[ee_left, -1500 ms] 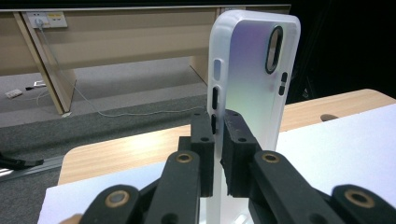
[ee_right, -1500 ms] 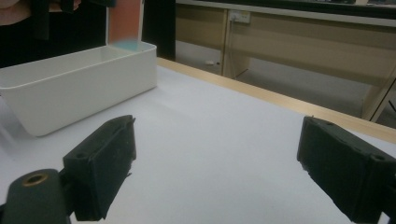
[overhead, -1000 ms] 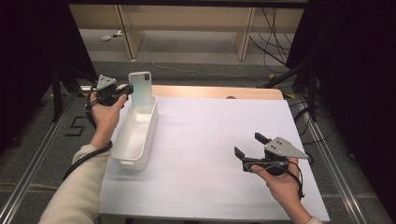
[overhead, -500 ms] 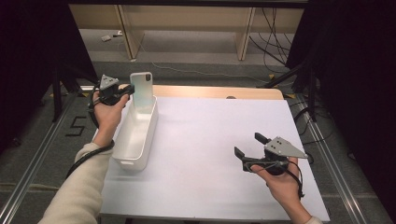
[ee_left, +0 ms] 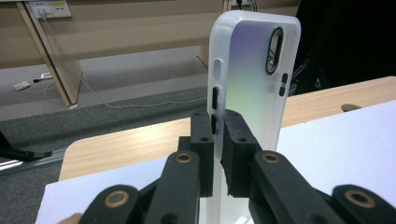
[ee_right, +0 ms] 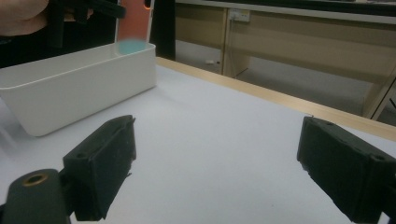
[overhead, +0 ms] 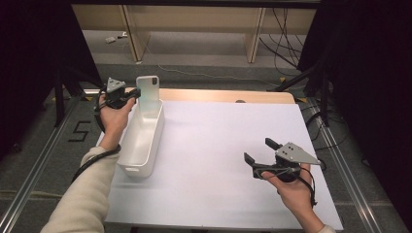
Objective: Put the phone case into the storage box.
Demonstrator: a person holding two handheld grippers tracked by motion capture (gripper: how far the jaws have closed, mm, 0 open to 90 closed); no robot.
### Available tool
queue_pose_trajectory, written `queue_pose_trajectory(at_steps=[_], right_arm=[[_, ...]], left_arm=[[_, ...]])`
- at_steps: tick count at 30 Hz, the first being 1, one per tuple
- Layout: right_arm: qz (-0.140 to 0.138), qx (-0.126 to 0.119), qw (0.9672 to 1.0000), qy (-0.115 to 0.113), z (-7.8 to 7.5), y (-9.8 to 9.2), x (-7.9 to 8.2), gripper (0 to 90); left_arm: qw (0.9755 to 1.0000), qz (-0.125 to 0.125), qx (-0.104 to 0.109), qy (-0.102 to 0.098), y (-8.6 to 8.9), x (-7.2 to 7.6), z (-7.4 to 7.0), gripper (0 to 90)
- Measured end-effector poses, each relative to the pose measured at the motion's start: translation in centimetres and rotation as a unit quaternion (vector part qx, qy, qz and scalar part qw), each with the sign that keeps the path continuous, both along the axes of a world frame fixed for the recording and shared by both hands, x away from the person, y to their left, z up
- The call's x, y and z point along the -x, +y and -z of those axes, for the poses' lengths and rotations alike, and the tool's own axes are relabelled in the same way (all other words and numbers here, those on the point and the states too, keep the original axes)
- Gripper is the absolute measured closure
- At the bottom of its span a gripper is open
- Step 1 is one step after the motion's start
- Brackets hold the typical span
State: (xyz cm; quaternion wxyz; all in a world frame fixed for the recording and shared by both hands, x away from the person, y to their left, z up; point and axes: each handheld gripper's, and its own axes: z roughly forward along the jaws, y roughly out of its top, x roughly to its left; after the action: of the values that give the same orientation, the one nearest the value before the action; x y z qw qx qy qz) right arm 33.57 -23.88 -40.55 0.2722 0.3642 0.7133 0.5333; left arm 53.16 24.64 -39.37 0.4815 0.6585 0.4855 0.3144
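A translucent white phone case [overhead: 147, 87] stands upright over the far end of a long white bin [overhead: 127, 164]. My left gripper [overhead: 133, 95] is shut on the case's left edge, and the left gripper view shows both pads pressing that edge [ee_left: 217, 123] below the case [ee_left: 252, 79]. My right gripper [overhead: 258, 150] rests in a hand near the table's front right. It is open with nothing between its fingers [ee_right: 215, 154]. From there the bin [ee_right: 70, 88] and the case [ee_right: 133, 23] lie far off to the left.
A white sheet [overhead: 218, 141] covers most of the wooden table, and a strip of bare wood [overhead: 218, 95] shows along the far edge. Metal rails [overhead: 43, 160] run along both sides. Cables lie on the floor beyond the table.
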Motion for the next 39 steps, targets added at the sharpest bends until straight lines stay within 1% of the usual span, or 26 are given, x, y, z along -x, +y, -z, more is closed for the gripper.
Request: queue_pose_trajectory(at_steps=[1,4,5,6,7,8,9,11,17,29,33,34,35,36,38,39], right_arm=[[-0.002,-0.003,1.0,0.001,0.0,0.0,0.0,12.7],[-0.001,-0.002,1.0,0.0,0.0,0.0,0.0,12.7],[0.0,0.004,1.0,0.003,0.0,0.0,0.0,12.7],[-0.002,-0.002,1.0,0.001,0.0,0.0,0.0,12.7],[-0.002,-0.003,1.0,0.001,0.0,0.0,0.0,12.7],[-0.003,0.001,1.0,0.003,0.0,0.0,0.0,12.7],[-0.001,-0.002,1.0,0.0,0.0,0.0,0.0,12.7],[0.002,0.001,1.0,-0.002,0.0,0.0,0.0,12.8],[0.002,0.003,1.0,-0.002,0.0,-0.1,0.0,12.9],[0.0,0.004,1.0,0.001,0.0,-0.1,0.1,12.9],[0.002,0.001,1.0,-0.002,0.0,-0.1,0.0,13.0],[-0.002,-0.007,1.0,-0.004,0.0,0.0,0.0,13.0],[-0.003,-0.006,1.0,-0.002,0.0,0.0,0.0,13.0],[-0.003,-0.007,1.0,-0.004,0.0,0.0,0.0,13.0],[0.001,0.002,1.0,-0.001,0.0,-0.1,0.0,13.0],[-0.001,0.004,1.0,0.003,0.0,-0.1,0.1,13.0]], left_arm=[[1.0,0.0,-0.001,0.0,0.0,0.0,0.0,83.8],[1.0,-0.001,-0.005,0.001,-0.1,-0.2,0.1,83.8],[1.0,-0.001,-0.005,0.001,-0.1,-0.2,0.1,83.7],[1.0,-0.002,-0.005,0.002,-0.2,-0.3,0.2,83.7],[1.0,-0.001,-0.005,0.002,-0.2,-0.3,0.2,83.7],[1.0,-0.001,-0.005,0.003,-0.2,-0.4,0.2,83.7],[1.0,-0.001,-0.005,0.003,-0.2,-0.4,0.3,83.7],[1.0,-0.005,-0.004,0.004,-0.3,-0.4,0.4,83.7],[0.9999,-0.008,-0.006,0.008,-0.3,-0.6,0.6,83.7],[0.9998,-0.012,-0.014,0.011,-0.3,-0.8,0.9,83.7],[0.9997,-0.013,-0.018,0.01,-0.4,-0.8,1.0,83.6],[0.9996,-0.014,-0.021,0.01,-0.4,-0.8,1.1,83.6],[0.9996,-0.015,-0.022,0.011,-0.4,-0.8,1.1,83.6],[0.9996,-0.015,-0.021,0.011,-0.5,-0.9,1.2,83.6],[0.9996,-0.016,-0.021,0.012,-0.5,-0.9,1.3,83.6],[0.9995,-0.017,-0.022,0.013,-0.5,-0.9,1.3,83.6]])
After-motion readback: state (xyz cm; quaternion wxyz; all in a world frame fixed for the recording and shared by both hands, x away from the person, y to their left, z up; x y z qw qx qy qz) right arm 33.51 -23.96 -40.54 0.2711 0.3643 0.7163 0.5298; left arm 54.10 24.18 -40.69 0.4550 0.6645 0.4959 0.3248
